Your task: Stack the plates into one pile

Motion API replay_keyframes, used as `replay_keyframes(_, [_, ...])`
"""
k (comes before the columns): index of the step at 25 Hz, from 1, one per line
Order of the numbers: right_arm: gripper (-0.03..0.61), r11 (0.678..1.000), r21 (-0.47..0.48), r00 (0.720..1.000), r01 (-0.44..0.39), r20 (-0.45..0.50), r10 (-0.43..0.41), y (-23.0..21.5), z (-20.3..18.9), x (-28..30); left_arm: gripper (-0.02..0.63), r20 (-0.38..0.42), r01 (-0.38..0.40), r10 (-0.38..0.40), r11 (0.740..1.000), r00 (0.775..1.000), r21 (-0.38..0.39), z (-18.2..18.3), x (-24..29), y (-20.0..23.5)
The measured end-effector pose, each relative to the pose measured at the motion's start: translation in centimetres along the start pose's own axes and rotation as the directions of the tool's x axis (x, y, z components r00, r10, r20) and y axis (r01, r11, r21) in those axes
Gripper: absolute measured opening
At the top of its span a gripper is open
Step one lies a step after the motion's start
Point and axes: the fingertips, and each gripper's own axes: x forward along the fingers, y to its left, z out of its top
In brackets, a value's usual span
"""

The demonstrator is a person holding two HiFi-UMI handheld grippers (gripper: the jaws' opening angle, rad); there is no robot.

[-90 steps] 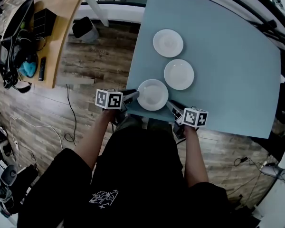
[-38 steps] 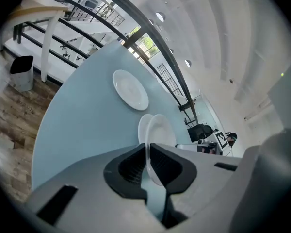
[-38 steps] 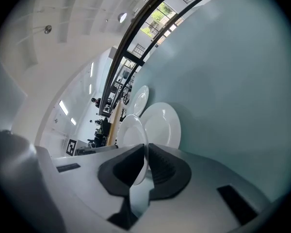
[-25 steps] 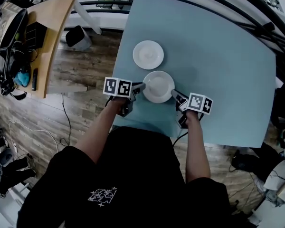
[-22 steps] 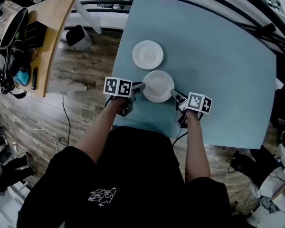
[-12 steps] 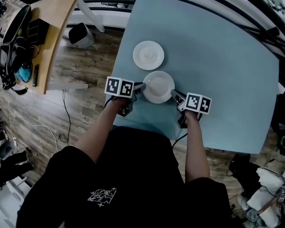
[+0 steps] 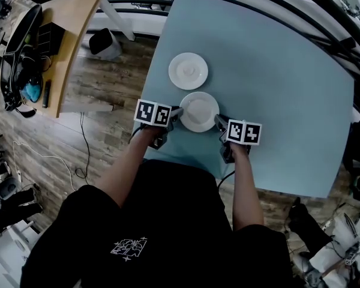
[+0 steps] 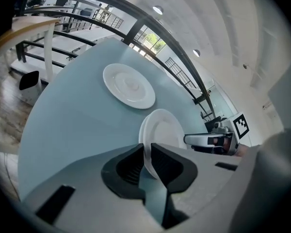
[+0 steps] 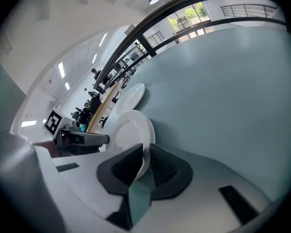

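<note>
Two white plates show on the pale blue table (image 7: 276, 83). The far plate (image 7: 188, 71) (image 8: 129, 85) (image 9: 131, 97) lies alone. The near plate (image 7: 199, 110) (image 8: 165, 130) (image 9: 128, 130) rests flat, and its edge looks doubled, as if it lies on another plate. My left gripper (image 7: 177, 111) (image 8: 147, 152) straddles its left rim. My right gripper (image 7: 218, 120) (image 9: 145, 152) straddles its right rim. Both pairs of jaws are opening with the rim still between them, and their hold looks loosened. Each gripper view shows the other gripper across the plate.
The table's near edge runs just under my grippers and the person's forearms. A wooden desk (image 7: 72, 29) with dark gear stands at the left, with a dark bin (image 7: 105, 44) and cables on the wood floor. A black railing curves round the table's far side.
Since the oldest frame the near plate has gone from the table's front edge onto the middle plate, leaving two visible. Over the last second both grippers stayed on its rims, rolling slightly.
</note>
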Motion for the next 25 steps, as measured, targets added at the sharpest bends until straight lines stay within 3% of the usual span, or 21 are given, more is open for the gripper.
replay_keyframes(5, [0.054,0.994,-0.091,0.998,0.057,-0.016,-0.059,0.0,0.1,-0.1,0.048,-0.016,-0.064,0.065,0.997,0.998,0.052,-0.3,-0.1,0.2])
replay_keyframes(9, [0.058,0.980,-0.166,0.994,0.106,-0.019,-0.110,-0.1,0.1,0.0,0.048,-0.019,-0.050,0.050,0.998,0.999,0.040,-0.7,-0.1,0.2])
replay_keyframes(11, [0.093,0.974,-0.190,0.992,0.120,-0.015,-0.125,-0.3,0.1,-0.2,0.048,-0.007,-0.038,0.038,0.999,0.999,0.031,-0.6,0.0,-0.1])
replay_keyframes(20, [0.107,0.990,-0.121,0.997,0.068,0.055,-0.062,0.0,1.8,-1.0,0.061,0.061,-0.018,0.018,1.000,0.998,-0.011,0.5,-1.5,0.2])
replay_keyframes(25, [0.077,0.996,-0.090,0.995,0.030,0.092,-0.021,0.3,2.5,-1.5,0.064,0.093,-0.008,0.011,0.999,0.996,-0.034,1.0,-2.2,0.5])
